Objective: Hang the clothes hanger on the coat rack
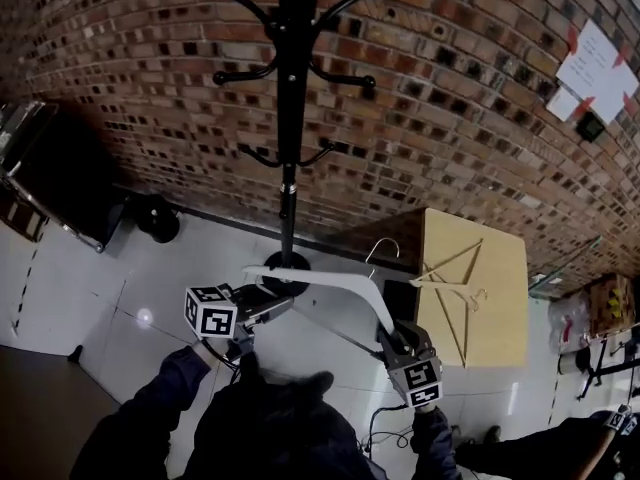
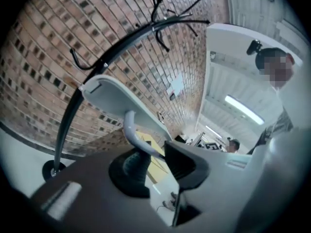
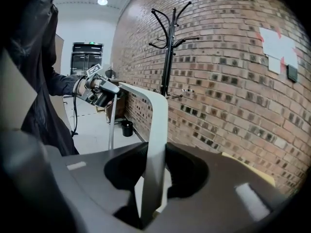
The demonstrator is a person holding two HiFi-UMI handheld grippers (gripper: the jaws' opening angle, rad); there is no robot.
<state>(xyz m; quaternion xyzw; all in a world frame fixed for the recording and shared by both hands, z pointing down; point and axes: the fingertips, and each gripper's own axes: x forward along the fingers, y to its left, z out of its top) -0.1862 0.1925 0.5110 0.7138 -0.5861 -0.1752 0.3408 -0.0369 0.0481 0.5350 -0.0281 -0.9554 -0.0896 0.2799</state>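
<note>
A white clothes hanger with a metal hook hangs in the air in front of me, held at both ends. My left gripper is shut on its left end; in the left gripper view the hanger and its curved grey bar run between the jaws of the left gripper. My right gripper is shut on the hanger's right arm, which passes through the jaws of the right gripper. The black coat rack stands just beyond, against the brick wall, its base behind the hanger.
A wooden table at the right carries wooden hangers. A dark cabinet and a small black bin stand at the left by the wall. Papers are taped to the bricks. Cables lie on the floor near my feet.
</note>
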